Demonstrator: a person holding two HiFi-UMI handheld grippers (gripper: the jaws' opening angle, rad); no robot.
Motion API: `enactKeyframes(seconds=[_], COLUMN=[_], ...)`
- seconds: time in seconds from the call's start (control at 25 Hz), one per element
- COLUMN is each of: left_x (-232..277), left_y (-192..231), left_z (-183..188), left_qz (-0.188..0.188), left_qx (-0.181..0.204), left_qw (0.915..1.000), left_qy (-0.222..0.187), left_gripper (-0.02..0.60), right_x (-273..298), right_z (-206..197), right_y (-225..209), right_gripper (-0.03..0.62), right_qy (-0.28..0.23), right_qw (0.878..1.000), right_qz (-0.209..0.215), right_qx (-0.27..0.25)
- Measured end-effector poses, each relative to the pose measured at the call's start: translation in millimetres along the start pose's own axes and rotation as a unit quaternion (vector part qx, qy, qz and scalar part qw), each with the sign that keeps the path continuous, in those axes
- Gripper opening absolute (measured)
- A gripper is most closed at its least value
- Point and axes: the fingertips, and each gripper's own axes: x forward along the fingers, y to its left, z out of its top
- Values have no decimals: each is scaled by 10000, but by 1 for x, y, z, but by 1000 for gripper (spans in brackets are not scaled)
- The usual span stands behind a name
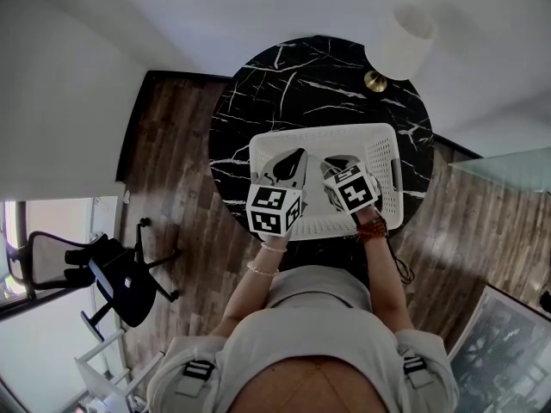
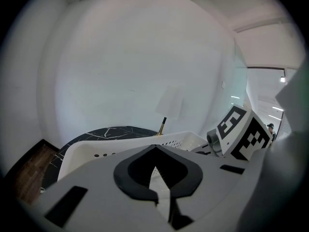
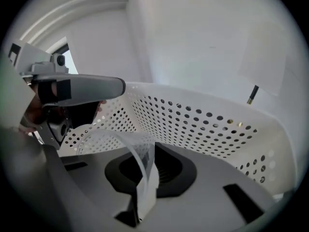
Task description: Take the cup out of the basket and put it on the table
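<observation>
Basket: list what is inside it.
Inside the white perforated basket: a clear plastic cup, rim pinched in the right claw, and the left claw. The claws hide the floor beneath.

Round black marble table [image 1: 258, 84]: white basket [image 1: 389, 157], lamp [image 1: 400, 46] behind.

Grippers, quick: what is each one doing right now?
Left gripper: jaws shut, nothing between them.
Right gripper: jaws shut on the wall of the clear cup.
</observation>
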Motion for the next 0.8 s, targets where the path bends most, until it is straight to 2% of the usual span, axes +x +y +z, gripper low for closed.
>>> enactKeyframes(seconds=[0.8], left_x=[-5], left_y=[-11], left_z=[-1], left_qz=[-65], left_qx=[106], left_qw=[9999], left_qy=[49], left_gripper=[5], right_x=[-49], right_z=[24], right_y=[-3], right_gripper=[32], right_qy=[-915], right_qw=[9951], right_qz=[-335], right_qx=[175])
